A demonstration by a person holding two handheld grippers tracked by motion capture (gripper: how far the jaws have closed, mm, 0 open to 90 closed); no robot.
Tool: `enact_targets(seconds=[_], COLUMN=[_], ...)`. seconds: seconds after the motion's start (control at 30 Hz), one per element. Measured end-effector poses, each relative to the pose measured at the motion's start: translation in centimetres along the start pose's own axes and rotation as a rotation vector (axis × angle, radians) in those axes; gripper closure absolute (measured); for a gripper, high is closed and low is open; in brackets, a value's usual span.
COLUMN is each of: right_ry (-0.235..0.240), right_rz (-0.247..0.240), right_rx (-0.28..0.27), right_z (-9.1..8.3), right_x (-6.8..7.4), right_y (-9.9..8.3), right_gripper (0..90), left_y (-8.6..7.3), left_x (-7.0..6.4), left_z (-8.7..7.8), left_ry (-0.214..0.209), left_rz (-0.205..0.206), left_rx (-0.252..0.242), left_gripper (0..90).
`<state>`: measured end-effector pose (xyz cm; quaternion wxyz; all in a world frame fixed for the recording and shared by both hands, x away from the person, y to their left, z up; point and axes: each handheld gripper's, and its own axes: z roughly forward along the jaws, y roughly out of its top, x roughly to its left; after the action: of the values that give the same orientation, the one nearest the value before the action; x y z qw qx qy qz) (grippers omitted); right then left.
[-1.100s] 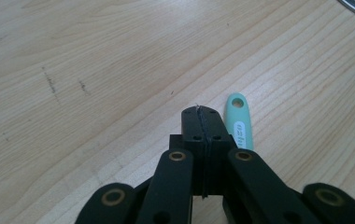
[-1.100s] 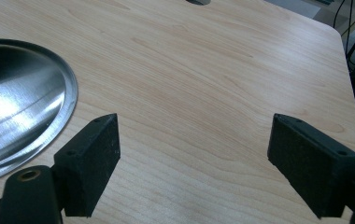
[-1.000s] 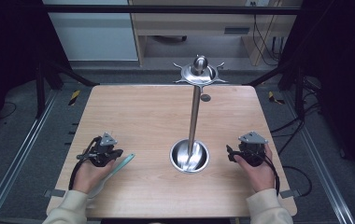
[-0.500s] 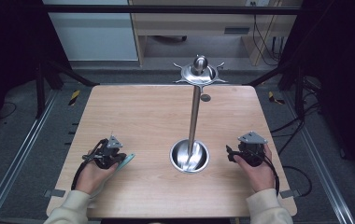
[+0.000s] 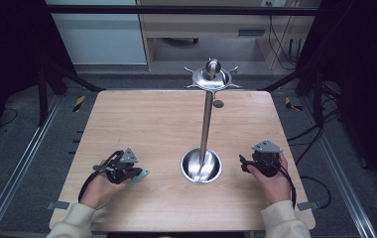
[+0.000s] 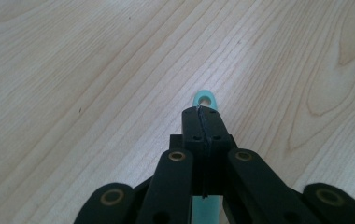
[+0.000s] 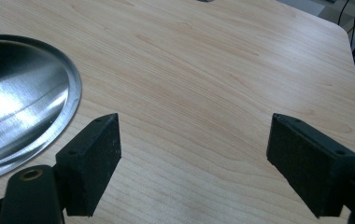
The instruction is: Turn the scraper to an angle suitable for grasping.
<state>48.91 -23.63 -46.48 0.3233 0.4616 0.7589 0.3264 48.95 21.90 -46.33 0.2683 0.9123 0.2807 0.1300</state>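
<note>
- Metal stand point(image 5: 206, 124): upright steel pole on a round dished base point(image 7: 21, 107), star-shaped pronged top with a knob point(image 5: 212, 69). Sits right of table centre, near the front.
- Teal flat utensil point(image 5: 140, 176): thin plastic piece, hanging-hole end point(image 6: 205, 99) poking past the left gripper point(image 6: 200, 112), jaws clamped on it, front-left of table.

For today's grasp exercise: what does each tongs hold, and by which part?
Left tongs: shut on the turquoise strip just behind its eyelet end. Right tongs: open, holding nothing.
</note>
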Motion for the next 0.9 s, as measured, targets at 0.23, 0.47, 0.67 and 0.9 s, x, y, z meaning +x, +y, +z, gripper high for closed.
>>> enact_targets(seconds=[0.23, 0.47, 0.67, 0.9], right_ry=[0.003, 0.006, 0.007, 0.013], right_rz=[0.003, 0.012, 0.008, 0.004], right_rx=[0.002, -0.009, -0.006, 0.0], right_z=[-0.1, -0.2, -0.2, -0.2], right_x=[0.2, 0.0, 0.0, 0.0], right_y=[0.0, 0.0, 0.0, 0.0], right_gripper=[18.0, 18.1, 18.0, 18.3], left_y=[1.9, 3.2, 3.4, 3.3], left_x=[-0.1, 0.2, 0.4, 0.3], left_z=[0.1, 0.5, 0.8, 1.6], left_ry=[0.013, -0.005, 0.0, -0.031], left_rz=[-0.001, 0.009, -0.013, -0.002], left_rx=[0.137, 0.231, 0.264, 0.335], left_gripper=[79.0, 64.4, 51.2, 50.1])
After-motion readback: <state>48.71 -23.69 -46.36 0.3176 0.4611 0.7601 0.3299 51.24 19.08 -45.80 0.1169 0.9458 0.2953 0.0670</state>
